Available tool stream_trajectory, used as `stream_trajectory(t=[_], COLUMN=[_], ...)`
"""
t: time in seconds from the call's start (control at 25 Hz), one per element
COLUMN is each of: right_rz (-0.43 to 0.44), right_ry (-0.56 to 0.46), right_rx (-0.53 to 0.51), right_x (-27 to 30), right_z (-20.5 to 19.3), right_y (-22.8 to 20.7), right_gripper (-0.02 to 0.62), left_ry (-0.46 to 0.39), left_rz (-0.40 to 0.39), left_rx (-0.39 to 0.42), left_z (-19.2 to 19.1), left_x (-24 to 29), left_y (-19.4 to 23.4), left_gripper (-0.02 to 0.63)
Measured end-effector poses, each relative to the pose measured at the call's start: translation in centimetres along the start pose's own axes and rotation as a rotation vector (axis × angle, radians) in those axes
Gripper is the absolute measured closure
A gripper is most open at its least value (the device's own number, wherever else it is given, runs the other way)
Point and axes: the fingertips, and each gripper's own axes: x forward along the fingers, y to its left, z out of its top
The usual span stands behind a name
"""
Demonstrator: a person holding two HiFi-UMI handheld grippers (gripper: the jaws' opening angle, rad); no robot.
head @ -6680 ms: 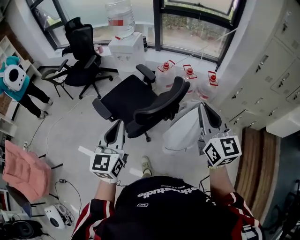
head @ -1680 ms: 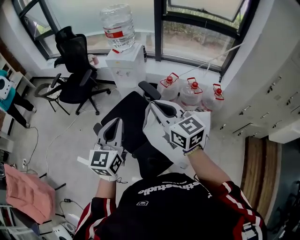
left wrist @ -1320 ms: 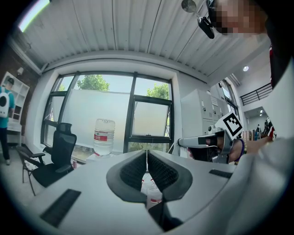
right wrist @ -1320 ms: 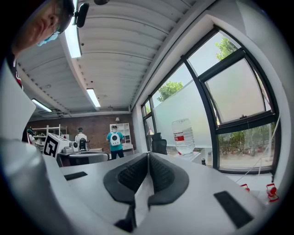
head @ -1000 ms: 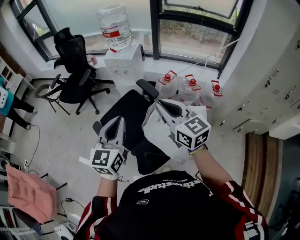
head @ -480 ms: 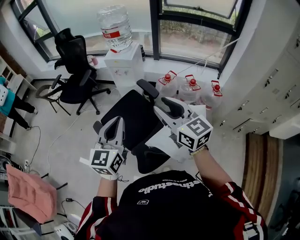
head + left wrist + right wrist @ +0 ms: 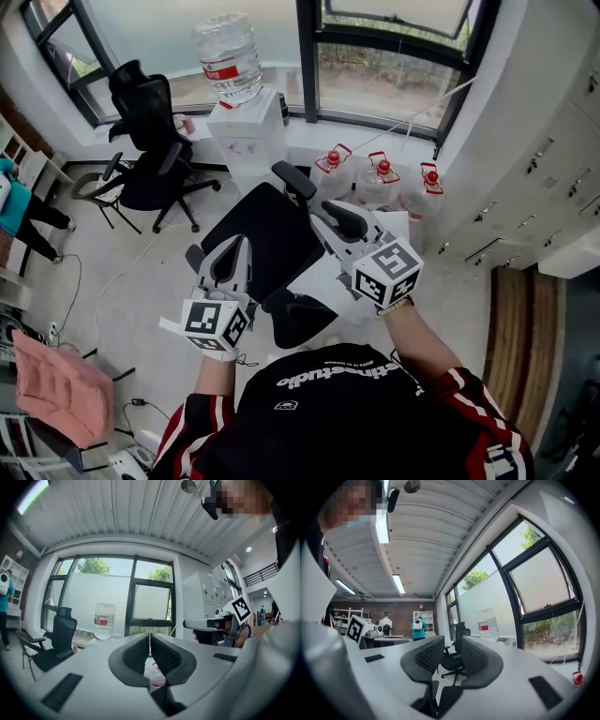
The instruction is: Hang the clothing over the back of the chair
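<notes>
One chair (image 7: 255,232) on grey floor (image 7: 141,267); left claw (image 7: 232,251) clenched, right claw (image 7: 333,217) released, empty, just narrowed.

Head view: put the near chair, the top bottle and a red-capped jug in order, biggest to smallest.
1. Near chair
2. Top bottle
3. Red-capped jug
The bottle sits higher, nearer the camera, so its real lead is unsure.

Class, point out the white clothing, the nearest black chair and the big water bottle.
white clothing (image 7: 330,284), head view, lower fold
black chair (image 7: 255,239), head view, seat
water bottle (image 7: 228,47), head view, body
</notes>
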Motion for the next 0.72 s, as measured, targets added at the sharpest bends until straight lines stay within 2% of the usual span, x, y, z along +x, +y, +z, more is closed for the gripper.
stream_trajectory(t=[0.52, 0.6, 0.72], right_rz=[-0.045, -0.041, -0.031], right_ry=[-0.03, -0.029, -0.027], right_rx=[-0.033, -0.03, -0.031], right_x=[-0.47, -0.53, -0.5], right_z=[0.71, 0.58, 0.32], right_y=[-0.31, -0.18, 0.17], right_gripper=[0.557, 0.581, 0.583], left_ry=[-0.02, -0.022, -0.024], left_rz=[-0.005, -0.007, -0.009], left_rx=[0.007, 0.001, -0.008], left_z=[0.89, 0.82, 0.71], left_x=[0.02, -0.06, -0.19], left_y=[-0.17, -0.09, 0.03], left_gripper=[0.578, 0.578, 0.578])
